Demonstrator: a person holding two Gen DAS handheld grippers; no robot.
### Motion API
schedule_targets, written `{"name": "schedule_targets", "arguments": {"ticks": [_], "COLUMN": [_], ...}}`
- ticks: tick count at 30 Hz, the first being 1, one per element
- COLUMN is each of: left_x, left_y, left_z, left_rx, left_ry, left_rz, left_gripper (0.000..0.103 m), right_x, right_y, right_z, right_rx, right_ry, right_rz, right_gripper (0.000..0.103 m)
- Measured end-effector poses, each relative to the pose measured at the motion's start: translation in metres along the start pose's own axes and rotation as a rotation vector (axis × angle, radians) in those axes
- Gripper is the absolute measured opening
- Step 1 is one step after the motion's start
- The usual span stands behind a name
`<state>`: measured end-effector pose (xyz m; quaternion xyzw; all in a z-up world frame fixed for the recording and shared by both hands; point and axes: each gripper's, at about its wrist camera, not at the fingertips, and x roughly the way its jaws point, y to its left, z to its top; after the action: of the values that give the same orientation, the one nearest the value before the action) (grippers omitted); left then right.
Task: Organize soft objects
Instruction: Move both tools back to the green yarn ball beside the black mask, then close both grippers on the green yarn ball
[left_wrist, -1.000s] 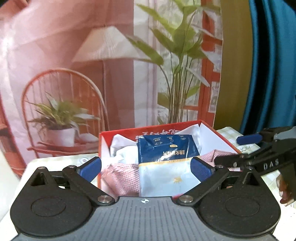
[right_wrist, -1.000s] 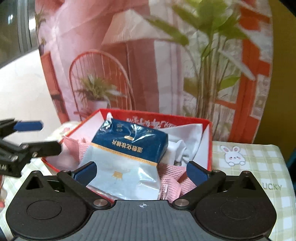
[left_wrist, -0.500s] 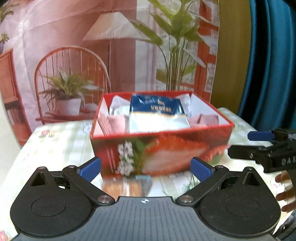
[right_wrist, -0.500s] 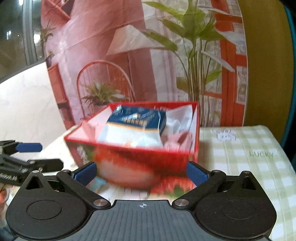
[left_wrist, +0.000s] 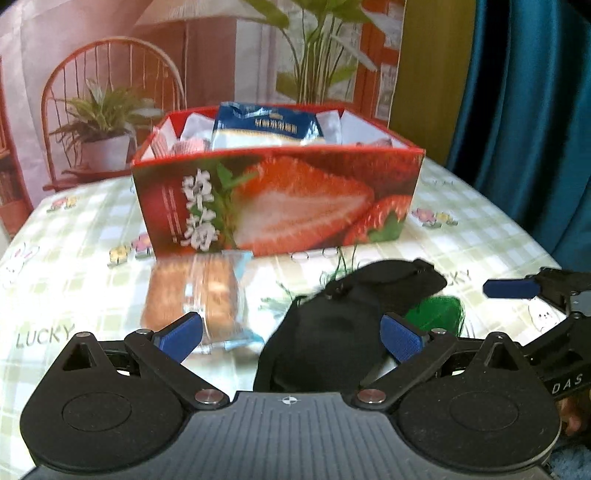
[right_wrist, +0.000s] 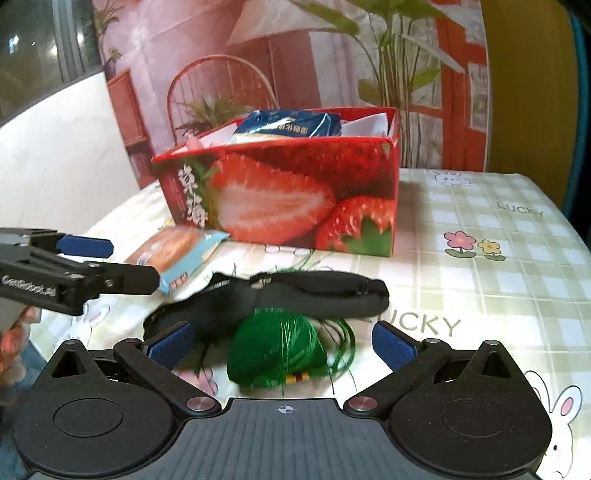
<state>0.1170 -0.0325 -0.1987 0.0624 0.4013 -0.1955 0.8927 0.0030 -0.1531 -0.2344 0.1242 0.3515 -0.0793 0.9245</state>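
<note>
A red strawberry-print box (left_wrist: 277, 199) (right_wrist: 288, 199) stands on the table, holding a blue and white packet (left_wrist: 266, 127) (right_wrist: 288, 127), pink cloth and white items. In front of it lie a wrapped bread bun (left_wrist: 195, 291) (right_wrist: 173, 251), a black fabric piece (left_wrist: 351, 317) (right_wrist: 295, 295) and a green thread skein (right_wrist: 280, 354) (left_wrist: 439, 310). My left gripper (left_wrist: 291, 334) is open, low over the black fabric. My right gripper (right_wrist: 280, 345) is open with the green skein between its fingers, not clamped.
The table wears a green-checked cloth (right_wrist: 498, 258) with flowers and rabbits. A printed backdrop of a chair and plants (left_wrist: 110, 92) hangs behind. A teal curtain (left_wrist: 524, 129) is at the right. A person's fingers show at the frame edges.
Both grippers have pulled back and down from over the box to table level in front of it. The bun, black fabric and green skein have come into view.
</note>
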Motion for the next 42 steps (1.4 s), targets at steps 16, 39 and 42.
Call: {"name": "schedule_targets", "arguments": {"ticks": [16, 39, 42], "left_x": [0.019, 0.014, 0.012], "left_y": [0.006, 0.012, 0.013], "left_z": [-0.010, -0.008, -0.007], "left_rx": [-0.047, -0.125, -0.128], "left_ry": [0.055, 0.013, 0.002], "left_rz": [-0.084, -0.217, -0.227], "left_gripper": [0.102, 0.072, 0.057], "right_x": [0.020, 0.050, 0.047], "right_y": [0.006, 0.037, 0.034], "right_z": [-0.012, -0.010, -0.012], "right_rx": [-0.070, -0.246, -0.230], "right_ry": [0.063, 0.042, 0.022], "right_rz": [0.041, 0.098, 0.102], "right_gripper": [0.078, 0.060, 0.060]}}
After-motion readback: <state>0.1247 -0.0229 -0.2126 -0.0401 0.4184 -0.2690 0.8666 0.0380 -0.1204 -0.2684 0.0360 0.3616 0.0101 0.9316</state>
